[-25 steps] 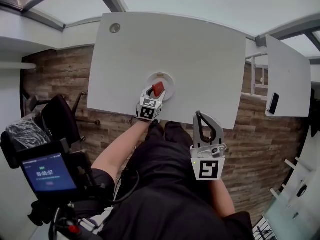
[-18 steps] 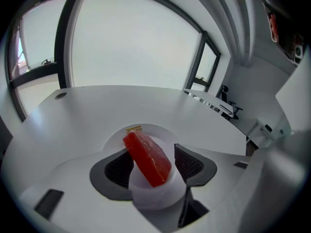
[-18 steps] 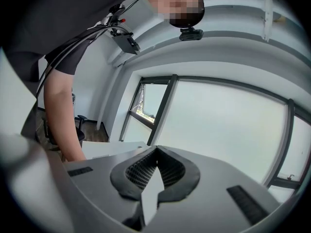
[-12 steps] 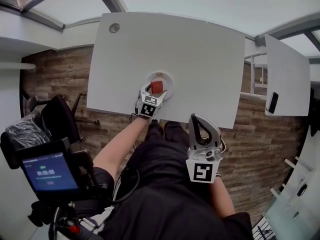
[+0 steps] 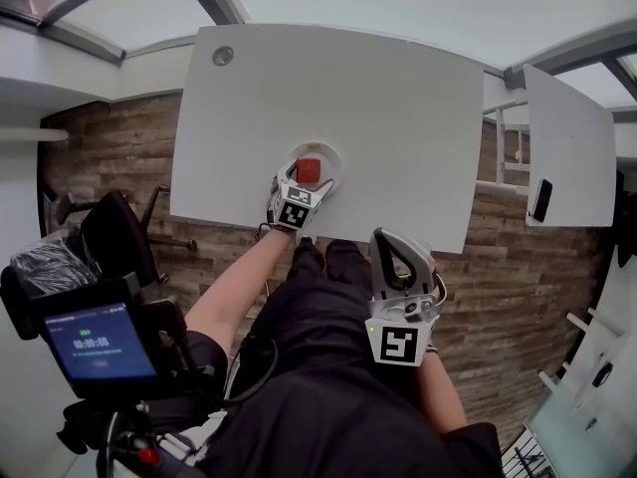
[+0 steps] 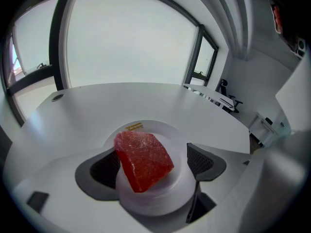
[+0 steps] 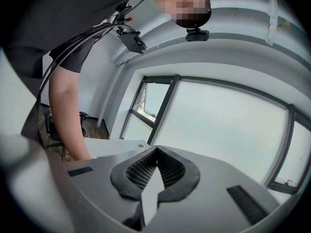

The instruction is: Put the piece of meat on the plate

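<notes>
A red piece of meat (image 6: pixel 143 160) lies on the small white plate (image 6: pixel 163 130) near the front edge of the white table (image 5: pixel 378 108). My left gripper (image 6: pixel 151 164) straddles the plate. Its jaws have just been opening, and the meat sits between the dark pads (image 6: pixel 200 160), free of the right one and close by the left one. From the head view the meat (image 5: pixel 308 170) shows on the plate (image 5: pixel 330 155) just ahead of the left gripper (image 5: pixel 307 177). My right gripper (image 5: pixel 382 235) hangs off the table over the person's lap, shut on nothing, its fingertips (image 7: pixel 167 165) meeting.
A round grommet hole (image 5: pixel 223 56) sits at the table's far left corner. A second white table (image 5: pixel 572 147) with a dark phone (image 5: pixel 541 200) stands to the right. A black chair (image 5: pixel 109 232) and a screen on a rig (image 5: pixel 95 342) are at the left, over wood floor.
The meat was held tilted above the plate; now it lies on the plate and the left jaws have spread apart. The right gripper drifted slightly left in the head view.
</notes>
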Demonstrator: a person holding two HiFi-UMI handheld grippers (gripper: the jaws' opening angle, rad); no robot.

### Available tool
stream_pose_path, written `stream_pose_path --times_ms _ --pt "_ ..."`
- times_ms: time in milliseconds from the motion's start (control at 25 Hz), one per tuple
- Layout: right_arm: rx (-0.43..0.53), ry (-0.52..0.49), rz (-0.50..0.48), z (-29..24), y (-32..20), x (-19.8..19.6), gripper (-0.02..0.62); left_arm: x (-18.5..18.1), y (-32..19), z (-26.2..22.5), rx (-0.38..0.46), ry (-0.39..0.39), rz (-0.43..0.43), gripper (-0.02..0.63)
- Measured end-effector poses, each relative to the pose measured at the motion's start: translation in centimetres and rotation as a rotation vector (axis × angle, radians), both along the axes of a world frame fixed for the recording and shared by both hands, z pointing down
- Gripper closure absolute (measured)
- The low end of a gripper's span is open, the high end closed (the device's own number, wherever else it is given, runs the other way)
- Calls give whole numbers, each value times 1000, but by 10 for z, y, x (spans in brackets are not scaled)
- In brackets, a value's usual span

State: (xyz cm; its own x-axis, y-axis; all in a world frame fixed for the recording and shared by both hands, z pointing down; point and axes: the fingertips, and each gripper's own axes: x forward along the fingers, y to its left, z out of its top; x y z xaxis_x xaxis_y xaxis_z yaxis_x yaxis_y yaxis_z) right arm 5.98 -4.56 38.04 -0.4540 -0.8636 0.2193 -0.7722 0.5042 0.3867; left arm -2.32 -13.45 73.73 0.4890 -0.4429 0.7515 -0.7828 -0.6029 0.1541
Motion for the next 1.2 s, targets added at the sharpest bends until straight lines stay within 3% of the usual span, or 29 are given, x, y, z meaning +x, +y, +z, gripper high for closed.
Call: stream_pose_path --times_ms 280,520,960,1200 --pt "-10 -7 33 1 0 9 591 5 1 -1 11 -45 51 160" --pt "10 25 9 0 3 1 591 -2 -1 -5 27 -44 -7 160" --pt "-13 -93 52 -4 7 15 591 0 4 -15 50 0 -55 149" --pt "-3 -223 101 -22 20 24 591 -4 18 -40 86 29 -69 149"
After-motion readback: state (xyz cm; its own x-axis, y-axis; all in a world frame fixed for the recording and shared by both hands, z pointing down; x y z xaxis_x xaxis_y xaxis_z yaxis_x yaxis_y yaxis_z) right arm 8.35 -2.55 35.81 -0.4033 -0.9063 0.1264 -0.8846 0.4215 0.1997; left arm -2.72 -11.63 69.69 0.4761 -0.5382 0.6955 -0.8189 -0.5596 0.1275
